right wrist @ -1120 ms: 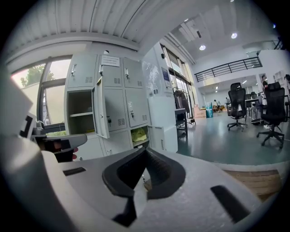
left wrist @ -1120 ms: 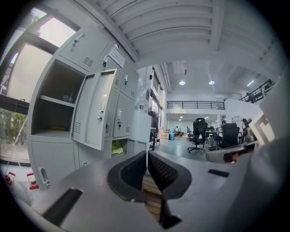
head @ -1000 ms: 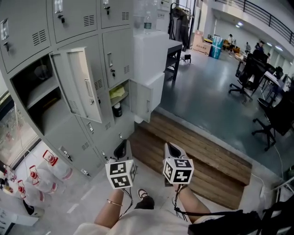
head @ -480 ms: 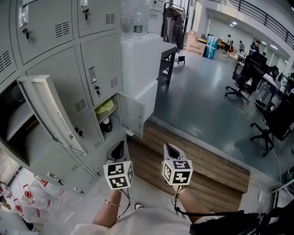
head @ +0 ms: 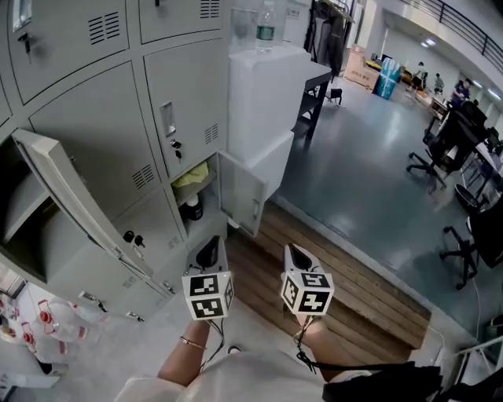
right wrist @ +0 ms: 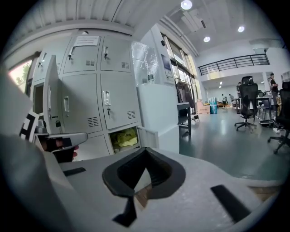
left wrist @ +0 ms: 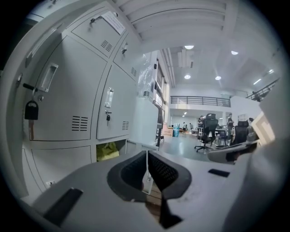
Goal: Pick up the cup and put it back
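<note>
At the far left a tall grey locker door point(head: 67, 196) hangs wide open from the bank of grey steel lockers point(head: 102, 102). Shrink-wrapped packs of bottled water point(head: 47, 322) lie on the floor below it. Further right, low in the bank, one small compartment stands open. Its small grey door point(head: 242, 196) is swung out to the right, so the inside can be reached from the front.

The task's thing sits in that compartment: a small dark cup point(head: 192, 209) with a paler band at its top. It stands upright on the compartment floor, under a crumpled yellow bundle point(head: 192, 174) on the shelf above. It is too small here to tell its material, or whether it has a lid or a handle.

The left gripper point(head: 208, 251) is held out in front of the person, pointing toward that compartment but well apart from it. Its jaws meet at the tips with nothing between them. Just beside it the right gripper point(head: 297, 253) is carried parallel, its jaws likewise closed and empty. Both are held low and forward, as for an approach, so I judge that the pick-up has not begun. Whichever gripper takes the cup would first have to part its jaws.

Right of the lockers stands a white cabinet point(head: 263, 102) with a clear plastic bottle point(head: 267, 23) on top. Beyond it come a wooden platform point(head: 354, 275) on the floor and black office chairs point(head: 440, 141).
</note>
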`<state>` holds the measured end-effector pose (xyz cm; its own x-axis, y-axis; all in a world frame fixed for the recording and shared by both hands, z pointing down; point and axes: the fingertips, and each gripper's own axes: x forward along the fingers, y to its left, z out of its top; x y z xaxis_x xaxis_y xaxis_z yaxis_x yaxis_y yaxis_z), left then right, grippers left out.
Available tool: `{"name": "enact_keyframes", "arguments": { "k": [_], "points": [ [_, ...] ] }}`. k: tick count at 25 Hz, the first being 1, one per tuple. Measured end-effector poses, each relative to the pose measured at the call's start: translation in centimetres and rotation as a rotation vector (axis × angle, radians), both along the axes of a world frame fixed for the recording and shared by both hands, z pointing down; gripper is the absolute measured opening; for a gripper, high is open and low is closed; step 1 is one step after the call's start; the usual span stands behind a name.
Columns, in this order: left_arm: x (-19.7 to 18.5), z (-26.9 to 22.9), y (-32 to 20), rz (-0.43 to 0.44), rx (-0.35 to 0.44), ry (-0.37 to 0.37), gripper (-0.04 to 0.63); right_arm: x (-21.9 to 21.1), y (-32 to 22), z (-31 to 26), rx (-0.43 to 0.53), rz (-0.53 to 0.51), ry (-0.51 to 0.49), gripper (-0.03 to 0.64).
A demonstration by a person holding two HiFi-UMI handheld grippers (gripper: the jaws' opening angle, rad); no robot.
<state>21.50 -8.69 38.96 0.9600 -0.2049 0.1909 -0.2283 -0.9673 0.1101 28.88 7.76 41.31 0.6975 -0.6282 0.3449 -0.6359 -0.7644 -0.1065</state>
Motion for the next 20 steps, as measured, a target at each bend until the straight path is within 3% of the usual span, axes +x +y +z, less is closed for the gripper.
{"name": "enact_keyframes", "arguments": {
  "k": [14,20],
  "points": [
    [-2.6,2.4,-3.6,-0.203,-0.049,-0.035,0.015,1.7,-9.0,1.9,-0.06,-0.253,-0.035,-0.008],
    [-1.1,2.5,-6.0,-0.341,-0.059,-0.052,0.015,4.4,-14.0,1.3,-0.054,-0.403,-0.023,-0.008]
  ]
}}
